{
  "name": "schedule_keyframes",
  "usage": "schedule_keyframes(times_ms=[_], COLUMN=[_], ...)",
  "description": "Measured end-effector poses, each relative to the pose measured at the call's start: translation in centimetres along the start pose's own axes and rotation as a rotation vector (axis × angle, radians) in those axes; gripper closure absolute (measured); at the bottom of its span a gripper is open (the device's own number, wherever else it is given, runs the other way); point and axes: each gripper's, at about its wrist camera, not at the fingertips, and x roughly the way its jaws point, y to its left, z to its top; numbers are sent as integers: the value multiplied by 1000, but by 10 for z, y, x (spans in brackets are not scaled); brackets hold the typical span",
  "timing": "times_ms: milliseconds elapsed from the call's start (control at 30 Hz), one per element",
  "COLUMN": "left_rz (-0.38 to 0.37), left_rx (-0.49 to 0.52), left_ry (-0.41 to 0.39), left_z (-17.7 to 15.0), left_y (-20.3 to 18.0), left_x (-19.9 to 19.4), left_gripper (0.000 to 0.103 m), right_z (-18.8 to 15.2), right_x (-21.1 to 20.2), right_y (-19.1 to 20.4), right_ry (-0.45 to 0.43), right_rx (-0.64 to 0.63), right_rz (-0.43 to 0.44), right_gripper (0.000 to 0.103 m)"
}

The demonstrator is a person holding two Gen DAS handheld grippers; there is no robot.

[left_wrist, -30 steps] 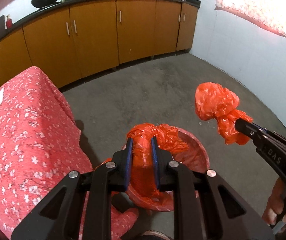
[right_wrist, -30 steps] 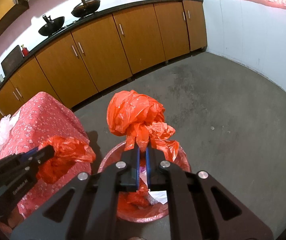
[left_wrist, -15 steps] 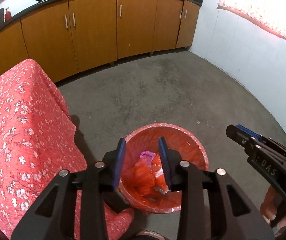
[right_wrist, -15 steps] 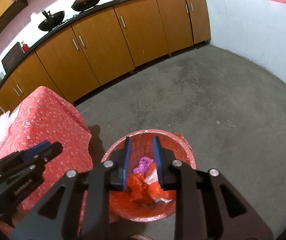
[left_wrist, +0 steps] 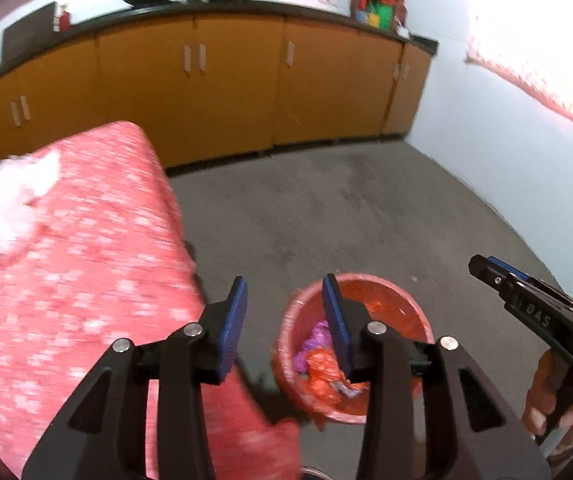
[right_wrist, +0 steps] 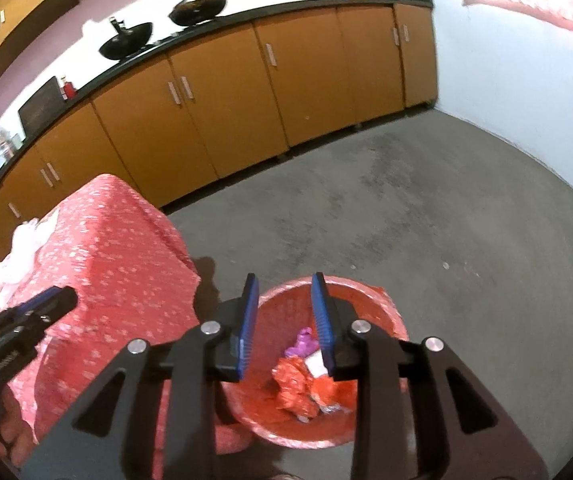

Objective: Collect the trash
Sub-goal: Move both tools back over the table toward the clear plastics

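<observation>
Both orange bags, gripped above the bin point(right_wrist: 390, 308) a second ago, are now released: the bag point(right_wrist: 298, 384) is seen crumpled inside the bin. The left gripper point(left_wrist: 284, 320) and right gripper point(right_wrist: 284, 312) have just been opening; nothing is held between either pair. White trash point(left_wrist: 10, 196) is left on the cloth beside the bin.

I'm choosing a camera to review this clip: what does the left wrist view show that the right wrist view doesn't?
Only the left wrist view shows the right hand-held gripper from the side, with a hand on its handle. Only the right wrist view shows the left hand-held gripper from the side, over the red flowered cloth. Both show the red bin holding orange plastic trash, the cabinets and white crumpled plastic on the cloth.
</observation>
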Motion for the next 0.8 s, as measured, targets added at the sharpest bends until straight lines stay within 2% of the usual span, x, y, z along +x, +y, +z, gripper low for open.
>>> schedule_keyframes(times_ms=[200, 367, 567, 700, 800], left_rz=[122, 292, 474, 530, 546], left_rx=[-40, -56, -117, -203, -254], left_ry=[-86, -152, -208, -225, -241], left_z=[0, -13, -30, -40, -45], left_y=[73, 149, 229, 270, 297], left_x=[-54, -98, -132, -143, -147], left_gripper=[56, 50, 43, 38, 34], right_z=[16, 22, 15, 7, -2], right_x=[-4, -2, 6, 18, 34], right_y=[70, 151, 255, 317, 361], right_ry=[-22, -27, -9, 7, 25], right_rx=[-86, -180, -278, -337, -383], right_rz=[97, 202, 327, 378, 392], right_gripper=[72, 70, 66, 62, 60])
